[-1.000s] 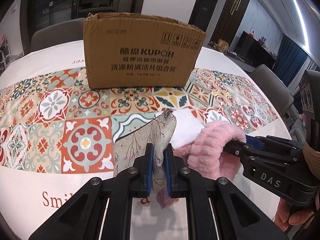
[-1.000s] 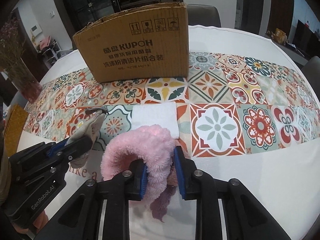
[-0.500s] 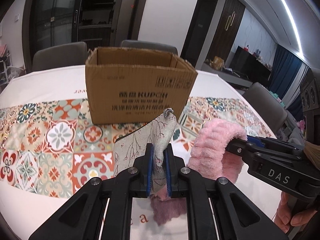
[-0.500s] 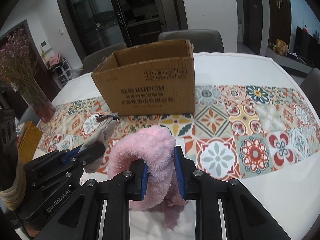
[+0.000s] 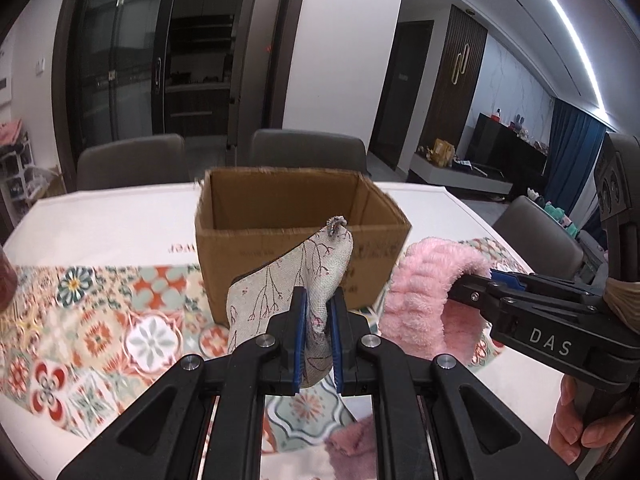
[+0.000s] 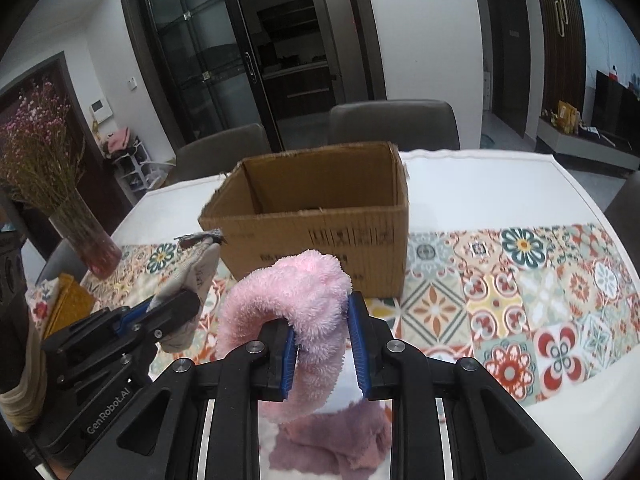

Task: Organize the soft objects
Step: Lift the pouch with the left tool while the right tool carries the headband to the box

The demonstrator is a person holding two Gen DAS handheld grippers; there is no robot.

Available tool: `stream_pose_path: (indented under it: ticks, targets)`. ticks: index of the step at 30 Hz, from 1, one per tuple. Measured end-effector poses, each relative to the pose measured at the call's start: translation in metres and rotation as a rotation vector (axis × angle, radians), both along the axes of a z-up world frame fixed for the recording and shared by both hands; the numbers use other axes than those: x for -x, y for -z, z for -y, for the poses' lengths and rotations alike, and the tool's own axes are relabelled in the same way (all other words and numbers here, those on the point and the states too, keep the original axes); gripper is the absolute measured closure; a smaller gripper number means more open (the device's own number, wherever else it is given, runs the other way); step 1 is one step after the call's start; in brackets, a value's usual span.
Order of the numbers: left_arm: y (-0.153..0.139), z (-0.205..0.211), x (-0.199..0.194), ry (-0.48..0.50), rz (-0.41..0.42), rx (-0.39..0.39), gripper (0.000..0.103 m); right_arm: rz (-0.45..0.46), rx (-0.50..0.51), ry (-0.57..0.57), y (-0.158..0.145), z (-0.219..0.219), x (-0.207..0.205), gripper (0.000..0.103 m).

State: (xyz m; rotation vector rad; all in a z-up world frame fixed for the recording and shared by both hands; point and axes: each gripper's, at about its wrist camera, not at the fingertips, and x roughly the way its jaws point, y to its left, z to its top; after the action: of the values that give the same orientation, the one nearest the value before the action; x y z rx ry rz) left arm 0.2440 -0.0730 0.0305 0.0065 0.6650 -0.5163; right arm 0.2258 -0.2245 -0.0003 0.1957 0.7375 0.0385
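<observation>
Both grippers have risen, clamping linen pouch (image 5: 296,280) and pink headband (image 6: 304,304).

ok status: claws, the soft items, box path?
Left claw shut on floral pouch. Right claw shut on pink headband. Cardboard box ahead, top open, path unobstructed.

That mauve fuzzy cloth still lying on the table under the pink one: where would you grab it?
Probably from straight above, pinching a raised fold near the middle of the mauve cloth. It lies crumpled and limp on the table, so no edge stands up; the bunched pile offers the easiest pinch for a hand-held gripper.
</observation>
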Motion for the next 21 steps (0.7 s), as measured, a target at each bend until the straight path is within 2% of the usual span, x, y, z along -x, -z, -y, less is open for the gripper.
stream_pose_path:
  ticks: [12,21]
  targets:
    - [-0.027,0.001,-0.032,-0.014,0.05,-0.012,0.09,0.073,0.007,-0.005,-0.033,-0.002,-0.033,0.078]
    - [-0.037,0.01,-0.058,-0.011,0.036,-0.005,0.09,0.111,0.04,-0.009,-0.049,-0.001,-0.056,0.078]
